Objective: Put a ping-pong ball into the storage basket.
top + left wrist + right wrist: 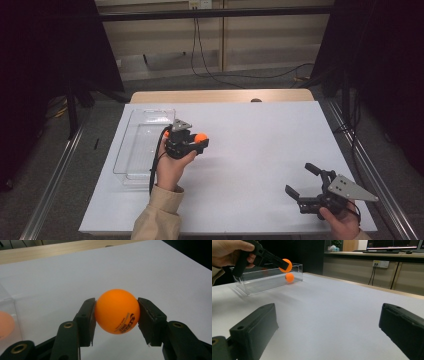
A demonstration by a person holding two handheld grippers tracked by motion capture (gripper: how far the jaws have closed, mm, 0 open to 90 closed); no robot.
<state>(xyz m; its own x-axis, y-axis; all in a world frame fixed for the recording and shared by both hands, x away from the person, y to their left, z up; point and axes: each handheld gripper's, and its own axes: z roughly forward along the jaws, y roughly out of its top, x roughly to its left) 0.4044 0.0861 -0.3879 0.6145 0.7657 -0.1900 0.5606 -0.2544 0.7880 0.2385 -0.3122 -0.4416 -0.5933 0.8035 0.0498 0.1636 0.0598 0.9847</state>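
My left gripper (199, 142) is shut on an orange ball (201, 136) and holds it just right of a clear plastic box (131, 150). In the left gripper view the ball (117, 311), with black print on it, sits squeezed between both pads (88, 315). A second orange ball (289, 277) lies inside the box (257, 282), below the held ball (287, 265). My right gripper (300, 178) rests near the table's front right corner, jaws wide open with nothing between them (328, 310).
A white sheet (250, 145) covers the table, with a wooden strip (220, 96) at its far edge. Metal rails (367, 165) run along both sides. Cables (210, 70) lie on the floor beyond the table, and dark curtains hang left and right.
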